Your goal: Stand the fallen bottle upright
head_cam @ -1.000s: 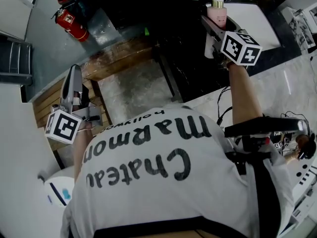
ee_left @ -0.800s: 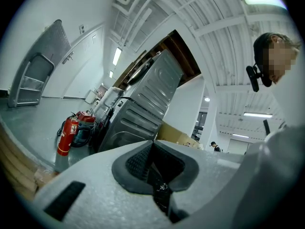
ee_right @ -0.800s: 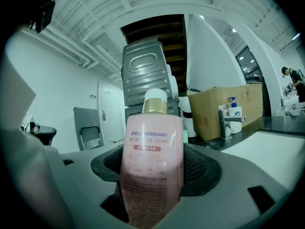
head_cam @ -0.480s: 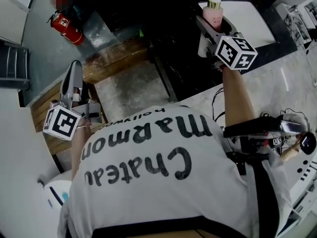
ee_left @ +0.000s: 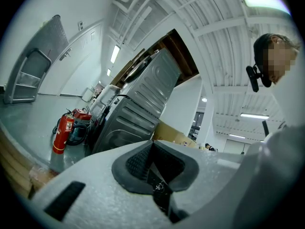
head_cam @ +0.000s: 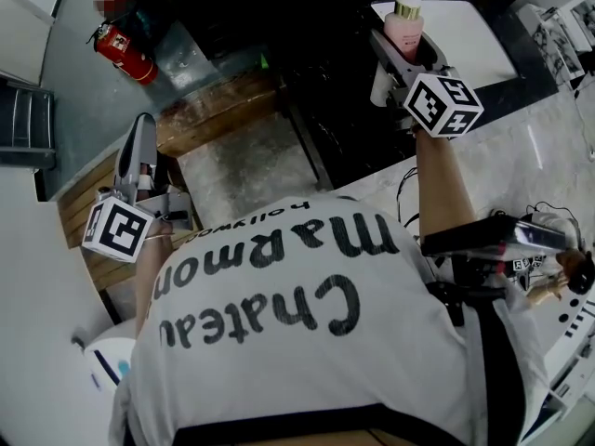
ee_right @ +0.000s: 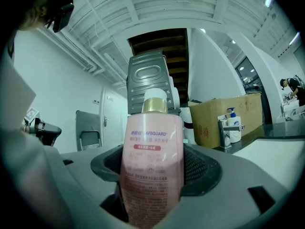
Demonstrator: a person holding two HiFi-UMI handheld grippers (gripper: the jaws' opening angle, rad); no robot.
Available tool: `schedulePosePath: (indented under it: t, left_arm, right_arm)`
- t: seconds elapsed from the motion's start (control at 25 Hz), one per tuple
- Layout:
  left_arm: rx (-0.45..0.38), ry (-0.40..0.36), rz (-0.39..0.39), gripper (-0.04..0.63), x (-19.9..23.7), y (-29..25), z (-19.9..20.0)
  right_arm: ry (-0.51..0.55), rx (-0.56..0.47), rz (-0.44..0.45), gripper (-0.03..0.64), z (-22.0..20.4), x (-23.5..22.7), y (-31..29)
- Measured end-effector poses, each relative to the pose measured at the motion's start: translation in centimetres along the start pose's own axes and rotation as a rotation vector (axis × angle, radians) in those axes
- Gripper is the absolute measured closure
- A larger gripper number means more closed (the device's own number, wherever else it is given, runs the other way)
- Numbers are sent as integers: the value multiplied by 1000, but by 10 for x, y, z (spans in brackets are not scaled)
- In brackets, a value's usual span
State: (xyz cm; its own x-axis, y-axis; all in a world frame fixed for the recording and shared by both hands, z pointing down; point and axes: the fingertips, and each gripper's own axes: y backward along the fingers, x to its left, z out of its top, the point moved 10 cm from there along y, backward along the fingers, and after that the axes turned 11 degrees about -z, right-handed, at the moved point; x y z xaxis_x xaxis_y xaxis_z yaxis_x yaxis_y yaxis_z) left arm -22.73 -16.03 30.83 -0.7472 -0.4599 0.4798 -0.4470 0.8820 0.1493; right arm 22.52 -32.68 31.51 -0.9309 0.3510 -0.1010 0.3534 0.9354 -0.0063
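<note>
A pink pump bottle [head_cam: 405, 28] with a gold collar and white pump head is held in my right gripper [head_cam: 402, 52], up at the top right of the head view above the dark counter. In the right gripper view the pink bottle [ee_right: 152, 168] fills the middle, clamped between the two jaws with its pump pointing away from the camera. My left gripper [head_cam: 139, 161] hangs low at the left, over the wooden step, jaws pressed together with nothing between them [ee_left: 155, 175].
A white basin or board [head_cam: 474, 35] lies beside the bottle on the dark counter [head_cam: 344, 110]. A red fire extinguisher [head_cam: 121, 46] stands on the floor at upper left. A cardboard box [ee_right: 224, 120] and a small pump bottle [ee_right: 234, 128] stand by a faucet.
The right gripper with the pink bottle has shifted slightly left and up in the head view; the view itself shifted. The left gripper has barely moved.
</note>
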Motion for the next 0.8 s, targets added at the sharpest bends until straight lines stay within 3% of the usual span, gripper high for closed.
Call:
schedulePosePath:
  t: [0.8]
  left_arm:
    - [-8, 12, -4, 581, 4, 1, -2]
  right_arm:
    - [0, -47, -17, 299, -2, 4, 10]
